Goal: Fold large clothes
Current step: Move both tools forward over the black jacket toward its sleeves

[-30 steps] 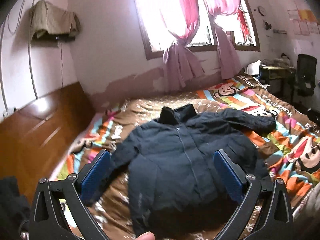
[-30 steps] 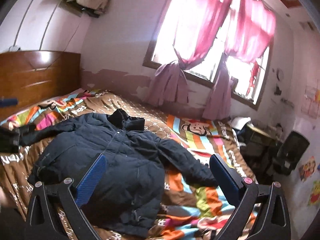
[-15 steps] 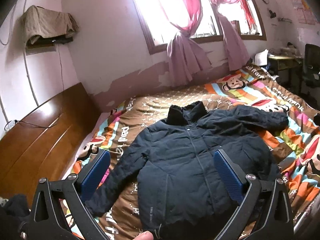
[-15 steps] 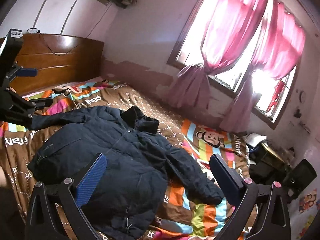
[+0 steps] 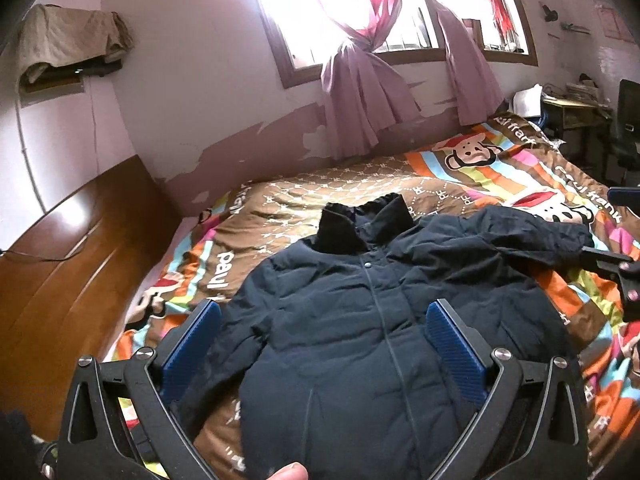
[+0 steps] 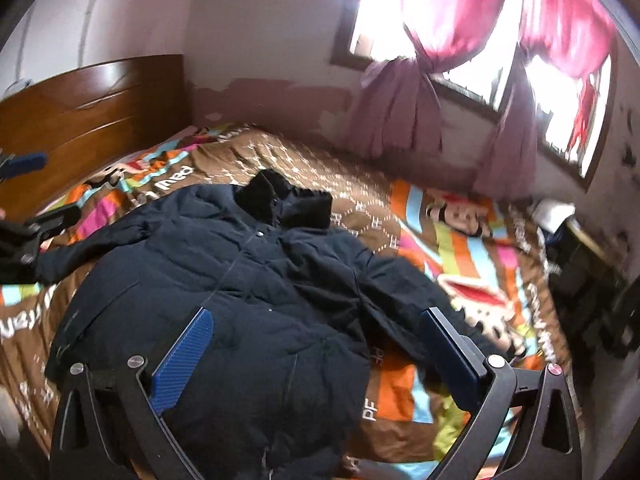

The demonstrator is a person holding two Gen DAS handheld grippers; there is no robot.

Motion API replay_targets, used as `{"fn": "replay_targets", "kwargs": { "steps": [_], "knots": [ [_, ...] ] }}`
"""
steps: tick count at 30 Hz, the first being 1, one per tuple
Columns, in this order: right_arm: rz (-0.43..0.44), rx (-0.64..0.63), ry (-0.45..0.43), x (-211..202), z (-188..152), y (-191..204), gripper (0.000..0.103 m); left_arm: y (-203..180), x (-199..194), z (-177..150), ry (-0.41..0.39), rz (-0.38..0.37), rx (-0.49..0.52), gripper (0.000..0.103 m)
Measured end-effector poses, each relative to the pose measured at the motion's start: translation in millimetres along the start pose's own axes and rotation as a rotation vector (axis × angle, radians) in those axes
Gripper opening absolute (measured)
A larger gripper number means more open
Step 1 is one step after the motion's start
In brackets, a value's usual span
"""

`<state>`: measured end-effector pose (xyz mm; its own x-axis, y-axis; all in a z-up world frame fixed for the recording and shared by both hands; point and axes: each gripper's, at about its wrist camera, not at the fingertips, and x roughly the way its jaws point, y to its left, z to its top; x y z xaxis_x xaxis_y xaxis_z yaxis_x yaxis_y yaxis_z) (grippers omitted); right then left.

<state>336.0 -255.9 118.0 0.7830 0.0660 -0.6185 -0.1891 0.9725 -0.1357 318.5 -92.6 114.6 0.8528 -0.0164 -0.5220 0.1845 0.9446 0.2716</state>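
A dark navy padded jacket lies face up on the bed, collar toward the window wall, sleeves spread to both sides. It also shows in the right wrist view. My left gripper is open and empty, held above the jacket's lower left part. My right gripper is open and empty above the jacket's right side, near its right sleeve. The right gripper's tip shows at the far right of the left wrist view. The left gripper shows at the left edge of the right wrist view.
The bed has a colourful monkey-print cover. A wooden headboard stands at the left. A window with pink curtains is behind the bed. A desk and dark chair stand at the far right.
Both grippers have come closer to the jacket and tilted down toward it. The right wrist view has swung right. Both stay open.
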Motion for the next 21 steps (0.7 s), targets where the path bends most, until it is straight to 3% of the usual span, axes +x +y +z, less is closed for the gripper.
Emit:
{"fn": "replay_targets", "kwargs": {
  "steps": [8, 12, 17, 21],
  "knots": [
    [-0.041, 0.182, 0.070, 95.6, 0.0, -65.0, 0.103, -29.4, 99.6, 12.1, -0.032, -0.030, 0.048, 0.101],
    [-0.056, 0.333, 0.105, 138.8, -21.2, -109.7, 0.103, -53.2, 147.0, 6.1, -0.078, -0.058, 0.082, 0.101],
    [-0.136, 0.514, 0.143, 180.0, -51.3, -168.7, 0.103, -83.5, 191.4, -3.8, -0.030, -0.074, 0.118, 0.101],
    [-0.167, 0.705, 0.103, 191.8, -79.0, -216.8, 0.103, -99.3, 202.7, -6.7, 0.001, -0.084, 0.127, 0.101]
  ]
}}
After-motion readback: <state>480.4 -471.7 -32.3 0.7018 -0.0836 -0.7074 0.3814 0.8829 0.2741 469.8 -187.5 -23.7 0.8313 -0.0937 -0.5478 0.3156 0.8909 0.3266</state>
